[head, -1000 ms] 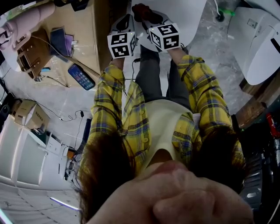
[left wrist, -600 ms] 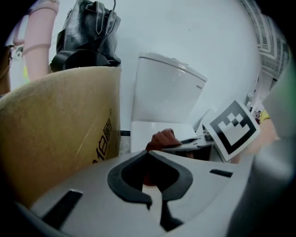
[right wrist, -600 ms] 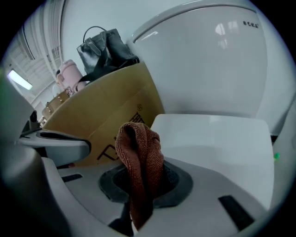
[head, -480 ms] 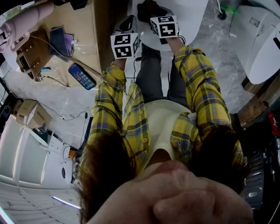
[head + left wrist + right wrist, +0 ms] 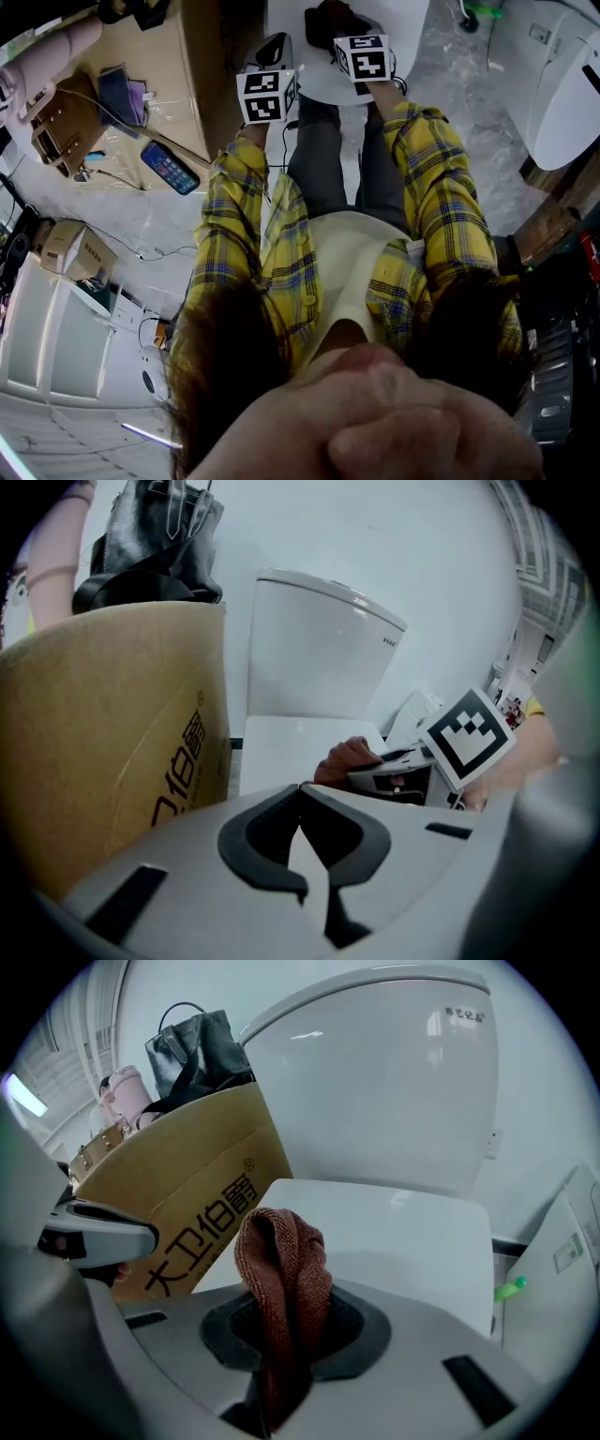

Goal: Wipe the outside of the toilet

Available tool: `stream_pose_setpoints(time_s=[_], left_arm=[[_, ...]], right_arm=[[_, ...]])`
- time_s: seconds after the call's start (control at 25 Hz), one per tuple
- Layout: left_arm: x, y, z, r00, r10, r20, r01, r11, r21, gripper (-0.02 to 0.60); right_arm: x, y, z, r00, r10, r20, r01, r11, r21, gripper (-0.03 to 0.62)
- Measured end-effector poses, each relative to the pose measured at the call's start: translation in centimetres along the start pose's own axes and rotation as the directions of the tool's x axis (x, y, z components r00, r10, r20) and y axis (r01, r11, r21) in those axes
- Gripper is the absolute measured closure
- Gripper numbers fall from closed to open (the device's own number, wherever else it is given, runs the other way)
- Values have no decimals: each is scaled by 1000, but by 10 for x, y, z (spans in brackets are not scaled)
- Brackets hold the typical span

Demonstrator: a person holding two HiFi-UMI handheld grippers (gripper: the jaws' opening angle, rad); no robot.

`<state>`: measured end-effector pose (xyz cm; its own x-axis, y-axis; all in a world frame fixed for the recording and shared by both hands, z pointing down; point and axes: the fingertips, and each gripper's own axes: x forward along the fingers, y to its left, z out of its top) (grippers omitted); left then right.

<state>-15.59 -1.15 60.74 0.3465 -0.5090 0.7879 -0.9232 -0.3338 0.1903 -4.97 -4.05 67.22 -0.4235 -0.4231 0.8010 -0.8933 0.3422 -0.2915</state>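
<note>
The white toilet shows its closed lid (image 5: pixel 384 1232) and tank (image 5: pixel 375 1082) straight ahead in the right gripper view. My right gripper (image 5: pixel 286 1302) is shut on a brown cloth (image 5: pixel 281 1251), held a little above the near end of the lid. In the head view the right gripper (image 5: pixel 364 56) is over the lid (image 5: pixel 403 23), with the cloth (image 5: pixel 328 19) bunched ahead of it. My left gripper (image 5: pixel 300 787) is shut and holds nothing, hanging just left of the toilet beside the cardboard box (image 5: pixel 112 714). The left gripper view also catches the tank (image 5: pixel 319 649) and the right gripper's marker cube (image 5: pixel 464 733).
A tall cardboard box (image 5: pixel 187 1185) stands tight against the toilet's left side, with a black bag (image 5: pixel 192 1054) on it. A phone (image 5: pixel 169 167) and cables lie on the floor at the left. Another white toilet (image 5: pixel 562 84) stands at the right.
The right gripper with the cloth has moved forward over the toilet lid. The left gripper has hardly moved.
</note>
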Motion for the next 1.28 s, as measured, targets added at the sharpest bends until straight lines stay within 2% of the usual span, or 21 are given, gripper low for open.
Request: stream_pose_setpoints(time_s=[0.44, 0.64, 0.88, 1.08, 1.28], left_arm=[[8, -44, 0, 994, -96, -42, 99, 993, 59, 574], [15, -55, -1, 992, -107, -63, 112, 991, 79, 574], [20, -68, 0, 990, -120, -73, 123, 992, 40, 574], [22, -75, -4, 989, -124, -87, 127, 991, 41, 574], [19, -79, -4, 987, -136, -88, 138, 990, 23, 574]], right_arm=[[-36, -62, -24, 997, -83, -3, 83, 996, 40, 511], [-52, -90, -35, 993, -121, -2, 121, 991, 57, 511], [-73, -122, -58, 986, -164, -23, 165, 983, 80, 511], [-87, -144, -74, 977, -206, -48, 210, 972, 105, 511], [-103, -160, -75, 968, -244, -50, 249, 955, 162, 511]])
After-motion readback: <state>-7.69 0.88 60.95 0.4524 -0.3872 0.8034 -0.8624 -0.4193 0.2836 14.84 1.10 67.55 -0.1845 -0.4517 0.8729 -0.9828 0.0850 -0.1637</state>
